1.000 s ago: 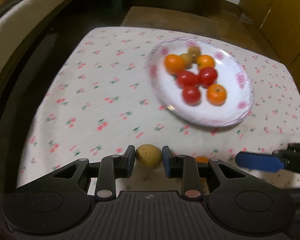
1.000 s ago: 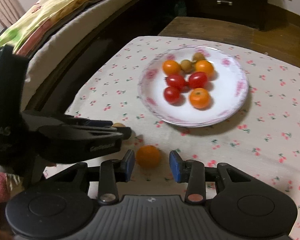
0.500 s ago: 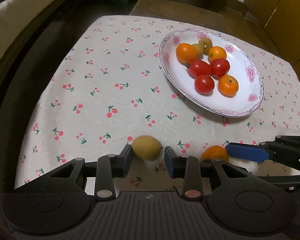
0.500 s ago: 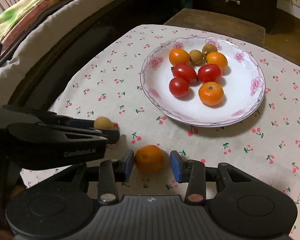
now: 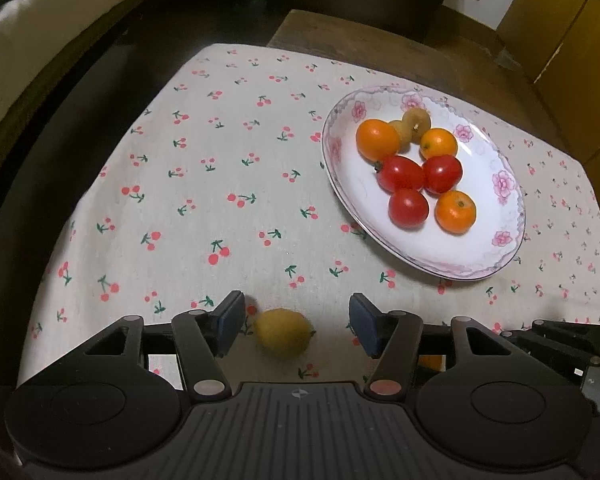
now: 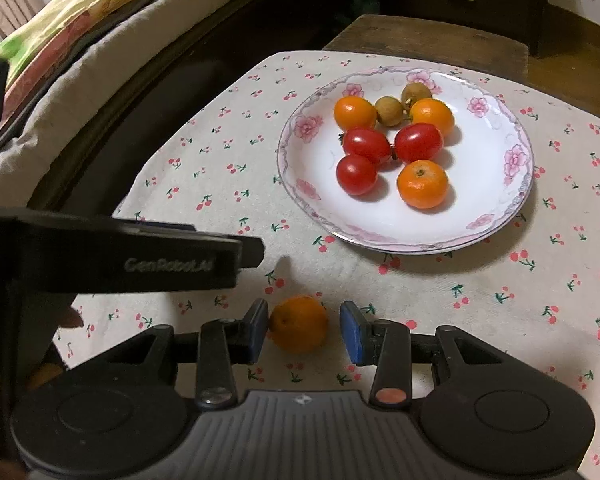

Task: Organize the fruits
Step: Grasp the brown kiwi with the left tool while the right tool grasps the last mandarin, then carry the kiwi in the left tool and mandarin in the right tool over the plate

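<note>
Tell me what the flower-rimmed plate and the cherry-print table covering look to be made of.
The round white plate with pink flowers on its rim looks like glazed ceramic or porcelain: smooth and glossy, with a thin hard edge. Melamine cannot be excluded. The cream cherry-print covering looks like woven cloth, perhaps cotton or linen: matte, with a fine grainy weave visible and no shine.

Fruits [image 6: 422, 183] on plate [image 6: 496, 216] (tablecloth [image 6: 220, 168] beneath)
</note>
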A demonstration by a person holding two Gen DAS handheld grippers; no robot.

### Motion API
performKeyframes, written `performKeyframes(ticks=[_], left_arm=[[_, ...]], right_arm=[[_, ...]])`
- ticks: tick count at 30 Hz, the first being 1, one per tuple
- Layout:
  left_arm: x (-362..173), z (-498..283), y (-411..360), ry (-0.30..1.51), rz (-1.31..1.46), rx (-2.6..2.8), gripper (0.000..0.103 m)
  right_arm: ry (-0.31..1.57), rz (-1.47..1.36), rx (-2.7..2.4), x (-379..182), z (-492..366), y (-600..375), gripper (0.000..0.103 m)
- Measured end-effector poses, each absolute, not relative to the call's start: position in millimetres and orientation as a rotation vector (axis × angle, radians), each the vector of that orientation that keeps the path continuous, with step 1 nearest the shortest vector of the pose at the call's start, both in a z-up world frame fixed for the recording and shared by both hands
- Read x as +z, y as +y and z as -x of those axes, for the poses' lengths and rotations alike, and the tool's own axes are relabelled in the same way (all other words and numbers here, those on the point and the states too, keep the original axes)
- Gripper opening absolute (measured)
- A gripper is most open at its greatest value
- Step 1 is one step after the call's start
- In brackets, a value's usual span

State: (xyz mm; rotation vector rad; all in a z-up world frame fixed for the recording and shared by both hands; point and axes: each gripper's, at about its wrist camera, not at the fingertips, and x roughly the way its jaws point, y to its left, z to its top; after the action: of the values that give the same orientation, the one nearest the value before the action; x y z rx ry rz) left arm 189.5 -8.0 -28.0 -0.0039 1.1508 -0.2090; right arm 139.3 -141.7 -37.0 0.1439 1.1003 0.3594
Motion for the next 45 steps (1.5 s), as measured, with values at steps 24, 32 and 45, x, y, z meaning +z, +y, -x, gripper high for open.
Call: performKeyframes(ticks=[24, 32, 45], left_arm=[[-30, -174, -14, 1.141, -0.105, -0.206, 0.038], [-22, -160, -24, 1.120, -0.111, -0.241, 0.038], [-21, -134, -50, 1.119, -0.160, -0.302, 0.038]], right_arm=[[1.080, -0.088, 0.318, -31, -130, -146, 0.034], [1.071, -0.080, 0.275, -17, -115, -163, 0.034], [1.062, -0.056, 0.190, -7, -99, -184, 0.034]])
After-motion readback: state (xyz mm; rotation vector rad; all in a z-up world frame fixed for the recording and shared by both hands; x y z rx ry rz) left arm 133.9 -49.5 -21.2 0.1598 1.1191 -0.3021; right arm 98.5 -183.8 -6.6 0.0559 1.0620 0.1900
